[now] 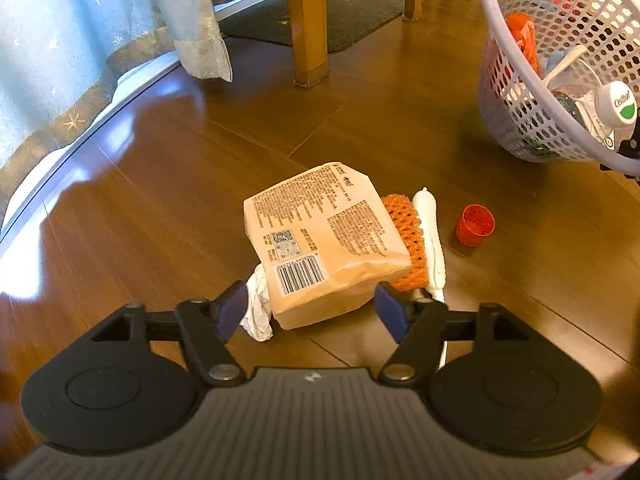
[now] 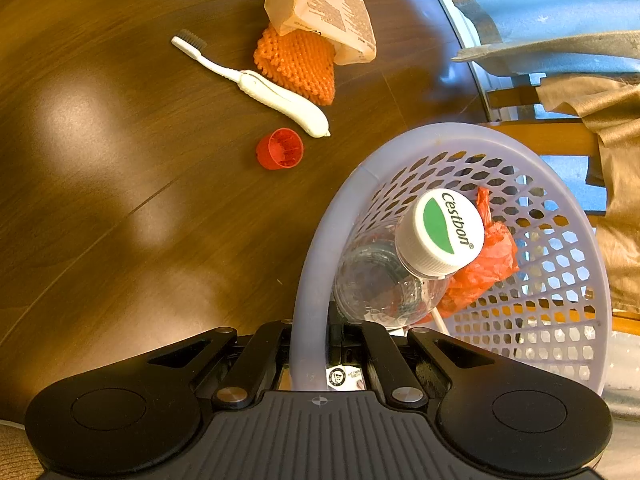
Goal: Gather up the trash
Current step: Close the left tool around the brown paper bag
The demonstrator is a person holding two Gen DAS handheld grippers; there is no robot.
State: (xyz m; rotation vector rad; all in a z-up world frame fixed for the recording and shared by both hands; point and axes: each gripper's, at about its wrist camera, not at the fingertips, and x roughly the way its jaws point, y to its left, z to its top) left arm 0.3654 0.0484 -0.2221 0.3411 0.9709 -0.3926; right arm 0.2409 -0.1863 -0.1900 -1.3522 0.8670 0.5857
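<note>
A tan paper package (image 1: 324, 240) with printed text and a barcode lies on the wooden floor, over an orange foam net (image 1: 404, 236) and a crumpled white tissue (image 1: 258, 304). My left gripper (image 1: 310, 310) is open, its blue pads on either side of the package's near end. A white toothbrush (image 2: 256, 84) and a red cap (image 2: 280, 148) lie beside the package (image 2: 320, 4). My right gripper (image 2: 312, 344) is shut on the rim of a lavender mesh basket (image 2: 560, 320), holding it tilted. Inside the basket are a clear bottle (image 2: 400, 272) and an orange bag (image 2: 488, 260).
Two wooden table legs (image 1: 308, 24) stand on a dark mat (image 1: 340, 12) at the back. A pale blue curtain (image 1: 80, 40) hangs along the left, above a white floor rail. The basket (image 1: 560, 60) hangs at the upper right in the left wrist view.
</note>
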